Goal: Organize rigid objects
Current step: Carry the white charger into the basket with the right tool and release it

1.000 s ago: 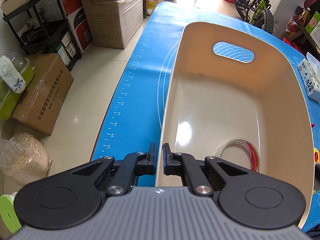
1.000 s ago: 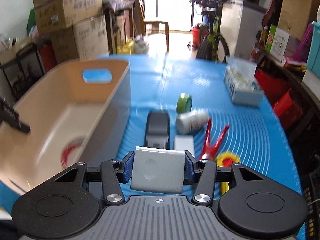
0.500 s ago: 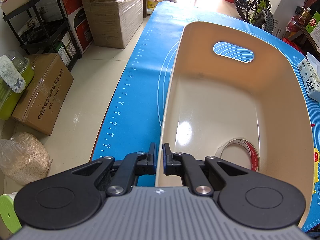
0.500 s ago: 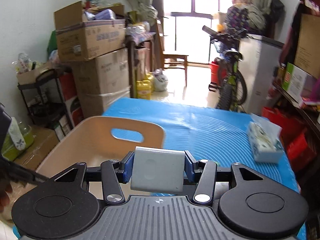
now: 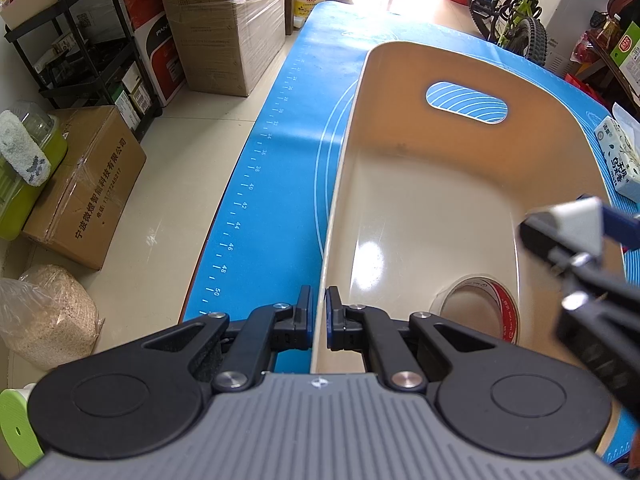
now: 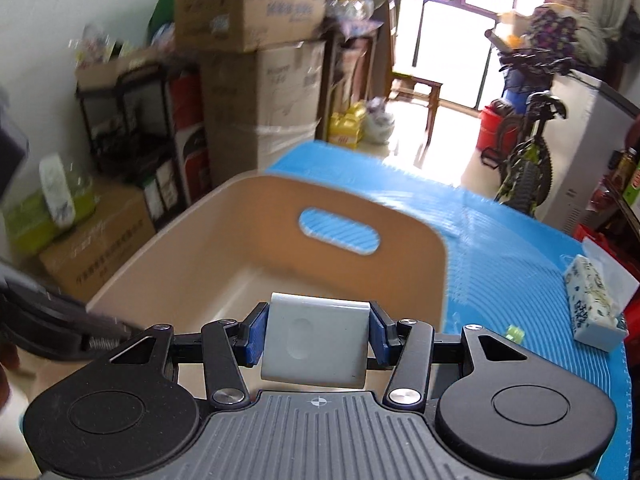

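white block over the bin, ready to be let go

left of the bin, cardboard boxes, a black shelf rack and a bag of grain sit on the pale tiled floor. the bin itself stands on a blue mat that covers the worktop.

the left claw is pinched narrow on the bin's near-left wall, one finger outside and one inside, which looks meant to keep the bin from sliding. inside the bin, a roll of tape lies on the floor near the near-right corner.

right of that, the right claw is clamped on a flat white block, gripped on its two side edges. in the left wrist view the same block hangs above the bin's right rim, over the interior and clear of the floor.

the step in hand seems to be dropping the block in. to do it well, i would lower it further inside the bin, aim for the bare floor beyond the tape, and open only once it is low, so a hard piece does not bounce or knock the wall. keep the left grip firm meanwhile.

right of the bin, a tissue pack lies on the mat; beyond it stand a bicycle and a bright window.
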### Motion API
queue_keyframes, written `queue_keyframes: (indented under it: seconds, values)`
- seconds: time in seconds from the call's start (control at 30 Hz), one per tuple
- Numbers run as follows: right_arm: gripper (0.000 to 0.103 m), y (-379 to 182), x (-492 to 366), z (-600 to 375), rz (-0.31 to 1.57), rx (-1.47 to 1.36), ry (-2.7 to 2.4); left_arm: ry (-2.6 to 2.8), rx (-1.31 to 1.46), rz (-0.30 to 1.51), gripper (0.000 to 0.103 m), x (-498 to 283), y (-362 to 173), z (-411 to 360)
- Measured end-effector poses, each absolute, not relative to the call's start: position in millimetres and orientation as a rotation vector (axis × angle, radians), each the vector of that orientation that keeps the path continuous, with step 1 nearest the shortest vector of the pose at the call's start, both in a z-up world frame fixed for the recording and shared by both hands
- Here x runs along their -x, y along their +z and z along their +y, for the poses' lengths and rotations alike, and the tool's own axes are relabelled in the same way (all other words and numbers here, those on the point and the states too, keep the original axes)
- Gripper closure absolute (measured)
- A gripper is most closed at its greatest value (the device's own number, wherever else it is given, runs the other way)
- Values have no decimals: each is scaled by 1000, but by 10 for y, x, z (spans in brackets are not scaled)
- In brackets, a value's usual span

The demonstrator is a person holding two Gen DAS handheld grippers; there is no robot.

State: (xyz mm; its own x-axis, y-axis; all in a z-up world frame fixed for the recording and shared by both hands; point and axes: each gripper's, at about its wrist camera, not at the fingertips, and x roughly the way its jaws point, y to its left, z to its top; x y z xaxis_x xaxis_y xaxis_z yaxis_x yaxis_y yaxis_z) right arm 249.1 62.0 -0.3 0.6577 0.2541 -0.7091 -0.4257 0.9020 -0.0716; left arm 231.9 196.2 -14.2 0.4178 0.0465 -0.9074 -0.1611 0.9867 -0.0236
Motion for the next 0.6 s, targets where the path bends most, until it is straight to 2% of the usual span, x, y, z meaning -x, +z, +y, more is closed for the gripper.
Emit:
queue_keyframes:
  seconds: [0.33, 0.47, 0.6]
  values:
    - [46, -340, -2596, 787, 948, 325, 392, 130, 113, 1133, 95, -2320, -141, 1963]
    - [47, -320, -2613, 799, 962, 316, 400, 132, 109, 1137, 95, -2318, -168, 1934]
    - [40, -257, -2607, 740, 947, 278, 437, 130, 110, 1139, 96, -2317, -169, 1926]
